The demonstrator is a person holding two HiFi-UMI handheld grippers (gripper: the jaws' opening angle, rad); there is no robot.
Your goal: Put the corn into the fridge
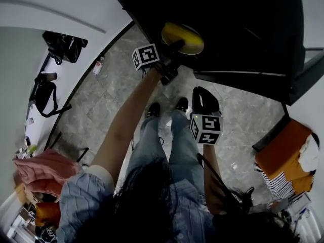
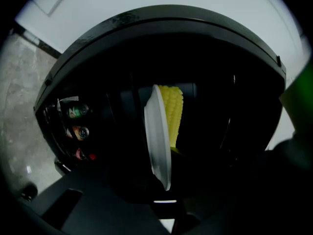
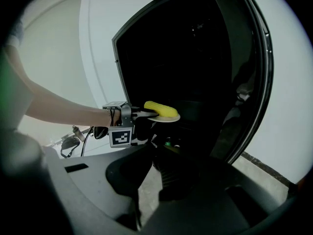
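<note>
Fridge interior [image 3: 195, 48]: corn [image 2: 173, 109] on plate [image 2: 159, 136] in left tool [image 3: 142, 113].

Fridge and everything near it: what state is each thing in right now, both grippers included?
fridge: open, interior dark.
corn: lying on the plate, at the fridge opening, not yet set down.
plate: held level by its rim, in the air.
left gripper: shut on the plate.
right gripper: jaws apart, empty, held low.
</note>
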